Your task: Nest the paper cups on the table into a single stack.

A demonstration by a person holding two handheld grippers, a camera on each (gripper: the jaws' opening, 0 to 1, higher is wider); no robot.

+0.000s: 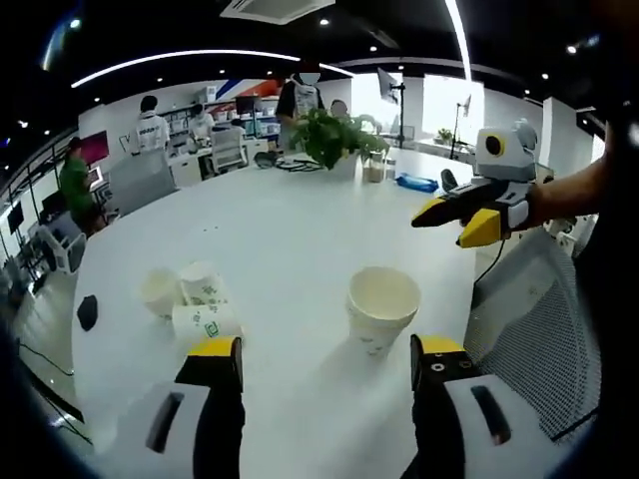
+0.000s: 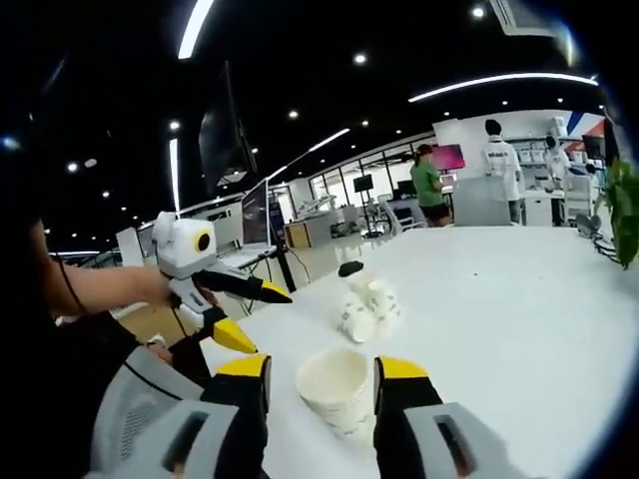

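1. Handling: the upright paper cup looks light, thin-walled and easily crushed. I judge a gentle pinch across the rim or upper wall best, since a hard squeeze would buckle it and the smooth paper could slip.
2. Position: this cup stands open-mouthed on the white bench, near its front edge. In the right gripper view the same cup sits just ahead of, and roughly between, that gripper's two yellow-tipped fingers.
3. Count, upright: one cup.
4. Count, toppled: a cluster of printed paper cups lies on its side well apart from the upright one; I make out about three, possibly more, as they overlap. The right gripper view shows the same cluster too small to count.
5. Left gripper: fingers spread wide, holding nothing, with the upright cup beyond the tips.
6. Right gripper: fingers wide, empty, not touching the cup.
7. Other item: a small dark object rests on the bench beside the cluster; I cannot identify it.
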